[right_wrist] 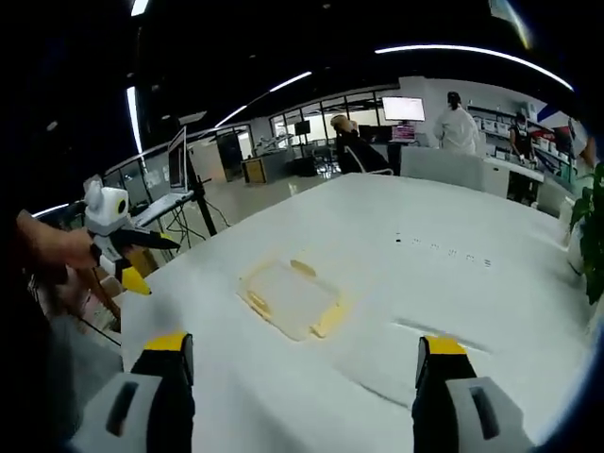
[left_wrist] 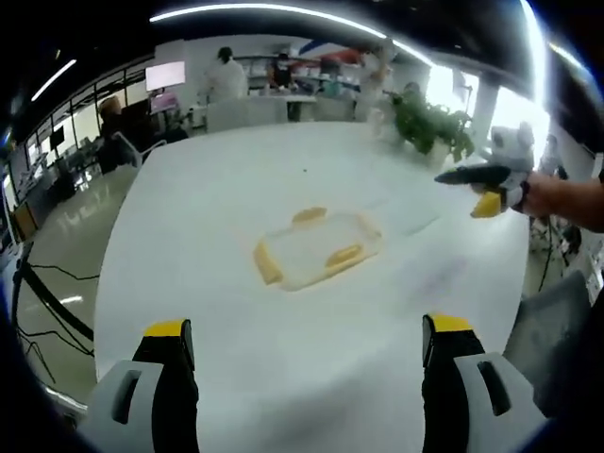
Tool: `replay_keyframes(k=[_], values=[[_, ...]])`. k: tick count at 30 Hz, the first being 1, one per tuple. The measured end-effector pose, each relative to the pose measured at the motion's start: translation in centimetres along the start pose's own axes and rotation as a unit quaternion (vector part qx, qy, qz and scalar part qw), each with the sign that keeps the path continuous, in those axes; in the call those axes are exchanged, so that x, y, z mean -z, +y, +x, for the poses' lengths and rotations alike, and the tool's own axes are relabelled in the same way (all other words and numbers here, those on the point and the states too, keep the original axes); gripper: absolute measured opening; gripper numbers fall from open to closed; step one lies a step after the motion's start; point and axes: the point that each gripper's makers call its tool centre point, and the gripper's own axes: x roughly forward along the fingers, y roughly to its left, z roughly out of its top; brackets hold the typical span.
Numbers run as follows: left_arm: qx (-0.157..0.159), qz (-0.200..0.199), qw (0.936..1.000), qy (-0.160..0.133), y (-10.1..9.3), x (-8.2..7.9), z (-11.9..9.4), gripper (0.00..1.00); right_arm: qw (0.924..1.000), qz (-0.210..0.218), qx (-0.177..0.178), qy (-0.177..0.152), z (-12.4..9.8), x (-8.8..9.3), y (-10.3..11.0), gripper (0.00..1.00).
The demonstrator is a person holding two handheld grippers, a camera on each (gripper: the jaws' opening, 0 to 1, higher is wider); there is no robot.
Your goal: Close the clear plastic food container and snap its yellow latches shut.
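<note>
The clear plastic food container (left_wrist: 316,247) sits flat out on the middle of the white desk (left_wrist: 236,170), a shallow see-through box with its lid resting on top, and there are the yellow latches (left_wrist: 343,255) along its edges, one on the near side, one at the left end, one at the far side. From the right gripper view the container (right_wrist: 291,298) lies ahead and a touch left of centre, yellow showing at its corners; whether any latch is snapped down, I cannot tell from here. The left tool (left_wrist: 308,340) hangs above the near desk edge, jaws wide apart, nothing between them, well short of the box. The right tool (right_wrist: 300,357) is the same story: jaws spread, empty, well back from the container. In the left gripper view the right tool (left_wrist: 483,181) comes in from the right, gripped by a hand (left_wrist: 543,193), up in the air well apart from the box. Bare desk lies between both tools and the container. Off to the far right stands a green plant (left_wrist: 429,123), and people (left_wrist: 226,75) stand at counters at the back of the room.
</note>
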Motion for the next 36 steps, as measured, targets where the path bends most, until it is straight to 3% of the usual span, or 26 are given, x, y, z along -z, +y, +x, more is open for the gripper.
replay_keyframes(k=[13,20,24,30,36], values=[[0.019,0.023,0.9995,0.011,0.8,-0.6,2.7,0.99,0.9982,-0.048,-0.034,0.015,1.3,-0.9,-1.8,0.98],[0.034,0.056,0.9977,0.017,1.5,-0.6,4.0,0.99,0.9942,-0.083,-0.06,0.032,2.1,-1.2,-1.7,0.96],[0.049,0.054,0.9972,0.017,1.6,-0.6,4.5,0.99,0.9913,-0.102,-0.075,0.035,2.6,-1.5,-1.3,0.96],[0.063,0.087,0.9933,0.043,1.7,0.6,5.4,0.99,0.9879,-0.119,-0.089,0.045,3.5,-1.4,-1.6,0.95],[0.089,0.131,0.9857,0.056,1.9,0.8,6.6,0.99,0.9781,-0.165,-0.111,0.063,4.5,-1.4,-1.6,0.94]])
